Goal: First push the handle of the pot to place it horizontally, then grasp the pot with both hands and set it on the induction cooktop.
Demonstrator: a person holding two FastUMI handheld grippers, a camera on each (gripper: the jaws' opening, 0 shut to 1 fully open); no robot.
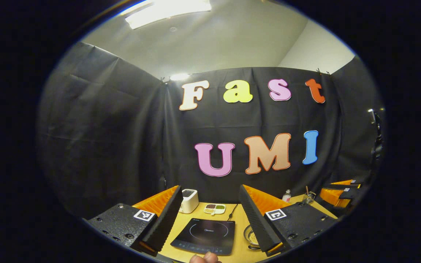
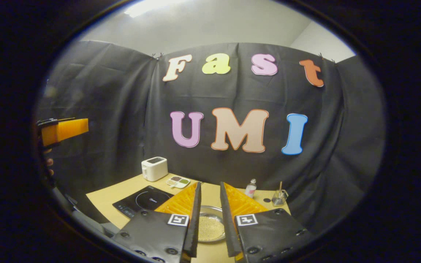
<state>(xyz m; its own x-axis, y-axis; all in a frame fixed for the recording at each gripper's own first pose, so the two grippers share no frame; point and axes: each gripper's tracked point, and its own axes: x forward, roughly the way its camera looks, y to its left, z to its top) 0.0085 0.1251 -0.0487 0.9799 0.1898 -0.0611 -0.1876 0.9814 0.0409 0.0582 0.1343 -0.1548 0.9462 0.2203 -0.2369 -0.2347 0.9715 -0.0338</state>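
The metal pot (image 2: 209,226) with pale grains inside rests on the wooden table, seen through the narrow gap between my right gripper's fingers. My right gripper (image 2: 209,184) hovers above it, slightly open and holding nothing. The pot's handle is hidden. In the left gripper view the pot (image 1: 250,235) peeks out beside the right-hand finger. My left gripper (image 1: 209,188) is wide open and empty above the black induction cooktop (image 1: 205,235). The cooktop (image 2: 141,201) lies left of the pot. The left gripper (image 2: 62,131) appears high at the left edge, and the right gripper (image 1: 342,191) at the far right.
At the back of the table (image 2: 115,191) stand a white toaster (image 2: 154,168) and a small divided dish (image 2: 178,180). A small bottle (image 2: 250,188) and a glass cup with a stick (image 2: 279,197) stand back right. A hand (image 1: 205,258) shows at the table's near edge.
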